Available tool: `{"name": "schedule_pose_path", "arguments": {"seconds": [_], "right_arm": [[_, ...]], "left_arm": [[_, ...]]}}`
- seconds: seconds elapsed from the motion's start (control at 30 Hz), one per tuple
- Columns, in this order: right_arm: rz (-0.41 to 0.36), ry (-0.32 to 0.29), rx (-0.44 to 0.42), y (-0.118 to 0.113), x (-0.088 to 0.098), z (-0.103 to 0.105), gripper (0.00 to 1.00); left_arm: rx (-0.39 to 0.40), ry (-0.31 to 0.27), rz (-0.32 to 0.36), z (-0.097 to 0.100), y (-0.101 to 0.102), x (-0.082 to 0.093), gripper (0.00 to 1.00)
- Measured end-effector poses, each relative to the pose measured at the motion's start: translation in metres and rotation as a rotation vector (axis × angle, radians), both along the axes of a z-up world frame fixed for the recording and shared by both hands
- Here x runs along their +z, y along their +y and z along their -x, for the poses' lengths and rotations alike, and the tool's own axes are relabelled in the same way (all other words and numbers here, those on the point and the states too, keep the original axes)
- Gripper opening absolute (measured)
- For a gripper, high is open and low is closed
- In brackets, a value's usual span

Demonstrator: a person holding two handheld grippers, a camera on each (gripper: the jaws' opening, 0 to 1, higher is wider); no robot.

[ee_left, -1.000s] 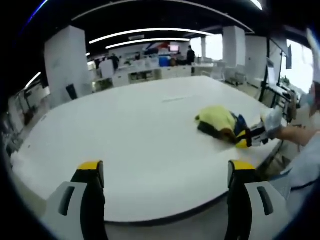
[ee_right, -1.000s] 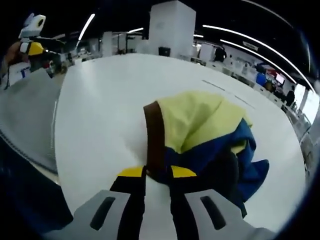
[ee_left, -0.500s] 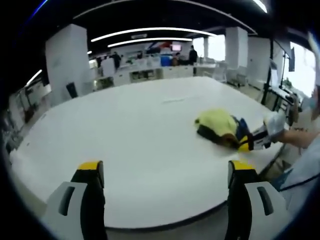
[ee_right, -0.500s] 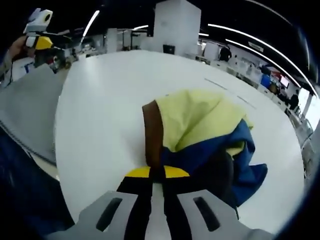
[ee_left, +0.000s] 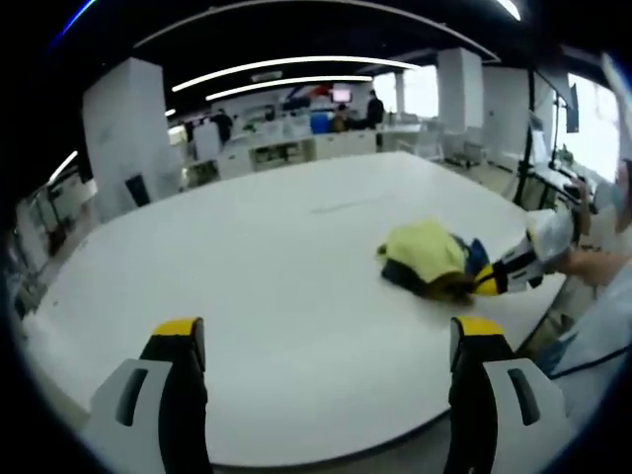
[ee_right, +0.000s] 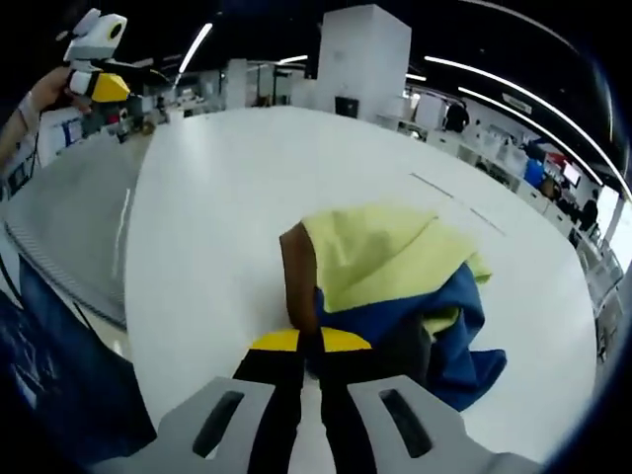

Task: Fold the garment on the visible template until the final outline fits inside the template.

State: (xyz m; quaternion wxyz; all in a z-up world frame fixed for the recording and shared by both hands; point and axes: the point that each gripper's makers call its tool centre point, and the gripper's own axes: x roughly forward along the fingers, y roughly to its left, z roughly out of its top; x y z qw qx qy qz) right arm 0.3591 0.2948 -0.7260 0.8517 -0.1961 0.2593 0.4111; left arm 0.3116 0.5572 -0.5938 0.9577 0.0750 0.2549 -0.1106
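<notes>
My right hand-held gripper (ee_right: 309, 341), low center, is clamped on the bunched garment (ee_right: 395, 286); my left hand-held gripper (ee_left: 326, 331) hangs wide apart over the white table (ee_left: 257, 267).

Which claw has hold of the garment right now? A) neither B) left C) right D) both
C: in the right gripper view the right claw is shut on the brown edge of the bunched yellow and blue garment, while in the left gripper view the left claw stands wide open over the bare white table.
</notes>
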Motion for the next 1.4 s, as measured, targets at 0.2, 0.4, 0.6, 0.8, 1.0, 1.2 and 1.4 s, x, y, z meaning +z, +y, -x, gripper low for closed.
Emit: {"name": "schedule_pose_path", "arguments": {"seconds": [0.2, 0.4, 0.6, 0.8, 1.0, 1.2, 1.4], "right_arm": [[-0.027, -0.066, 0.004, -0.006, 0.032, -0.011, 0.05], [-0.042, -0.127, 0.024, -0.007, 0.057, -0.023, 0.05], [-0.059, -0.188, 0.038, -0.009, 0.08, -0.031, 0.05], [-0.074, -0.245, 0.052, -0.015, 0.105, -0.042, 0.05], [-0.085, -0.282, 0.05, -0.024, 0.121, -0.052, 0.05], [-0.095, -0.327, 0.043, -0.031, 0.139, -0.064, 0.05], [-0.11, -0.354, 0.042, -0.034, 0.152, -0.071, 0.05]], "left_arm": [[-0.013, -0.023, -0.004, -0.005, -0.014, 0.008, 0.99], [-0.04, -0.039, -0.009, -0.013, -0.029, 0.011, 0.99], [-0.049, -0.038, -0.007, -0.016, -0.043, 0.009, 0.99], [-0.059, -0.045, -0.012, -0.023, -0.055, 0.01, 0.99], [-0.074, -0.052, -0.004, -0.031, -0.072, 0.012, 0.99], [-0.119, -0.048, -0.005, -0.039, -0.088, 0.008, 0.99], [-0.175, -0.043, -0.025, -0.052, -0.111, 0.002, 0.99]]}}
